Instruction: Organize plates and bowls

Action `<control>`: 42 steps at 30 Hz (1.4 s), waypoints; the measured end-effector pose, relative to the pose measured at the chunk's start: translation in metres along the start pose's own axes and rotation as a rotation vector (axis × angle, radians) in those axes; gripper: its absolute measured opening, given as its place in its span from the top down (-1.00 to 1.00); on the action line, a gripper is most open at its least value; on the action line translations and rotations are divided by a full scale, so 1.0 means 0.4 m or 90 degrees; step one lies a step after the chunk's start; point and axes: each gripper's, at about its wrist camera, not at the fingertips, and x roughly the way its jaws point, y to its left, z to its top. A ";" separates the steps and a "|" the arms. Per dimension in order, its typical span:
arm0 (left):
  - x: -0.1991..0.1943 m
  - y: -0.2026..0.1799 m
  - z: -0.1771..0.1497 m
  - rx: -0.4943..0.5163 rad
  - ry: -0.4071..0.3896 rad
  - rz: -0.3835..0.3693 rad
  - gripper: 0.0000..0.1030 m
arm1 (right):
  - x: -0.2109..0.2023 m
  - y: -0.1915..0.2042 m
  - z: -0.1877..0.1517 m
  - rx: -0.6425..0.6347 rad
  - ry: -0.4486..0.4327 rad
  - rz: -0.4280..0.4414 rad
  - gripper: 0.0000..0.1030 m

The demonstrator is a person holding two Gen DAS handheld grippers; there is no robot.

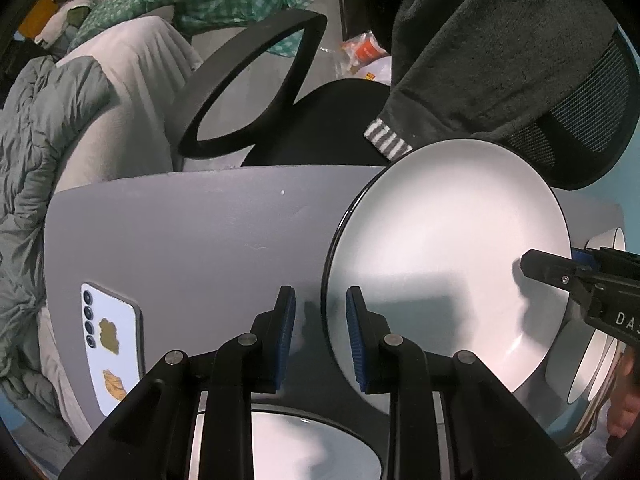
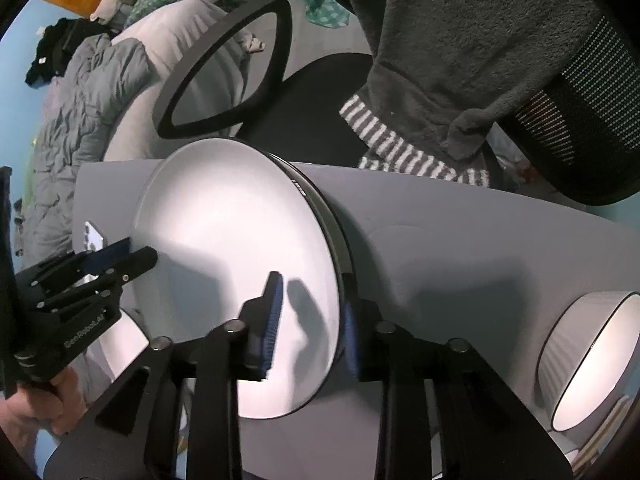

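A large white plate (image 1: 448,248) with a dark outer side (image 2: 334,236) sits raised above the grey table (image 1: 192,240); what is under it is hidden. My left gripper (image 1: 320,292) points down over the plate's left rim, one pad on each side, with a gap showing between the outer pad and the rim. My right gripper (image 2: 312,290) straddles the opposite rim with its inner pad clear of the plate's surface. Each gripper also shows in the other's view: left gripper (image 2: 140,250), right gripper (image 1: 550,258).
A white bowl (image 2: 592,360) stands to the right on the table, and another white dish (image 1: 304,448) lies under my left gripper. A phone (image 1: 112,344) lies at the left. Beyond the far edge is a black office chair (image 1: 248,80) draped with a grey robe (image 1: 480,60).
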 end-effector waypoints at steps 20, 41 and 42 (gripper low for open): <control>-0.075 0.063 -0.056 -0.039 -0.038 -0.050 0.22 | -0.016 0.015 0.000 0.027 -0.007 -0.058 -0.18; -0.254 0.189 -0.182 -0.071 -0.108 -0.033 -0.21 | -0.122 0.134 -0.107 -0.033 -0.073 -0.077 -0.25; -0.258 0.196 -0.189 -0.068 -0.111 -0.031 -0.22 | -0.127 0.144 -0.116 -0.035 -0.075 -0.072 -0.25</control>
